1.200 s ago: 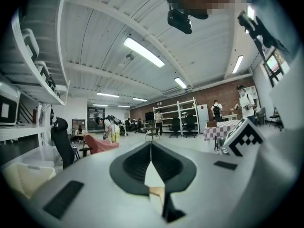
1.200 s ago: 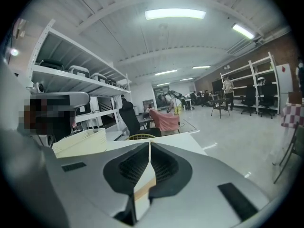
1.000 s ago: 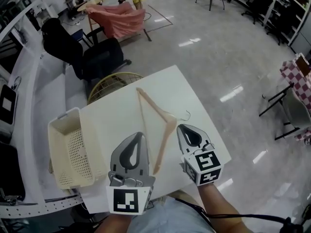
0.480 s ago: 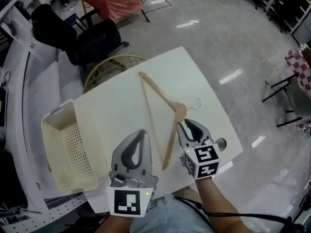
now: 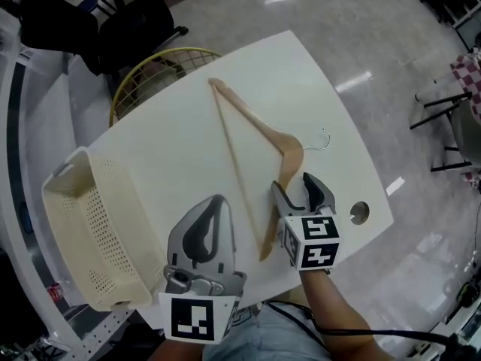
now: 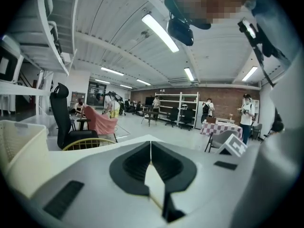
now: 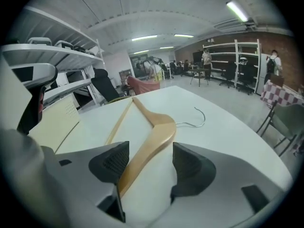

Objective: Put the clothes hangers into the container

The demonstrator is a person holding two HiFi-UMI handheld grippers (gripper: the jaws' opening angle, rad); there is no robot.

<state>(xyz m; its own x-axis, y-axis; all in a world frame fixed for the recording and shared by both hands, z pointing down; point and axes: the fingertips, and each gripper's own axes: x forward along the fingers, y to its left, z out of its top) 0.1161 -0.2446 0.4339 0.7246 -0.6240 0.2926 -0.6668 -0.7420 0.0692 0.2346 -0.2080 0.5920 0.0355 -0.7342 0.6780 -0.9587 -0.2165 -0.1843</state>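
straddling the near shoulder of the wooden clothes hanger, the right gripper has its jaws spread wide. they have just been opening, and the wood runs between them, closer to one pad than the other, with nothing pinched yet. that placement looks like a set-up for a grip just below the hanger's bend, where the wood is thick enough for the pads to bite.

the left gripper hovers beside it over the white table with its jaws pressed together and nothing between them — probably waiting in reserve, since one hanger needs only one grip.

the hanger lies flat in the middle of the table. its long axis, the straight bar, runs from just in front of the right gripper away toward the far edge, slanting a little left in the head view. the bend and the thin wire hook point right, away from the container.

the cream perforated basket sits at the table's left edge, mouth up and well apart from the hanger — so the carry would go leftward, past the left gripper.
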